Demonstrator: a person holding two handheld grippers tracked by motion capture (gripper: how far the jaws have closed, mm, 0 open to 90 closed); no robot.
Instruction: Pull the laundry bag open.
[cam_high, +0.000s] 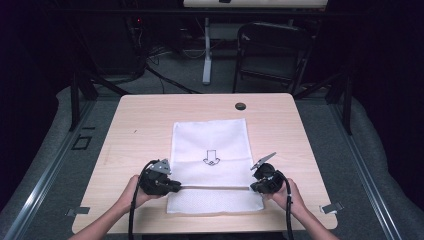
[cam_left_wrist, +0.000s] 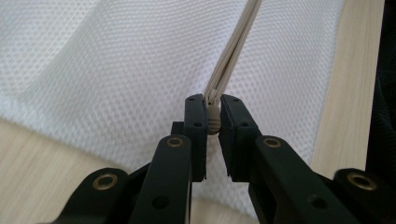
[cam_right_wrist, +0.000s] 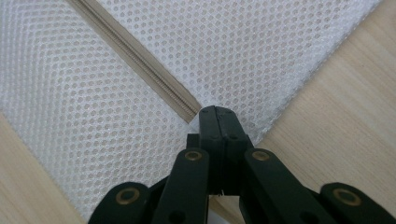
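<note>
both claws (cam_high: 176, 186) (cam_high: 252, 187) clamped, facing inward

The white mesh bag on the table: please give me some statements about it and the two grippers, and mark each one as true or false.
1. The left gripper is shut on the zipper pull. True.
2. The right gripper hangs open above the mesh bag. False: it is shut on the bag's edge at the zipper's end.
3. The bag lies flat on the wooden table. True.
4. A red star is printed on the bag. False: a dark arrow-like mark.
</note>
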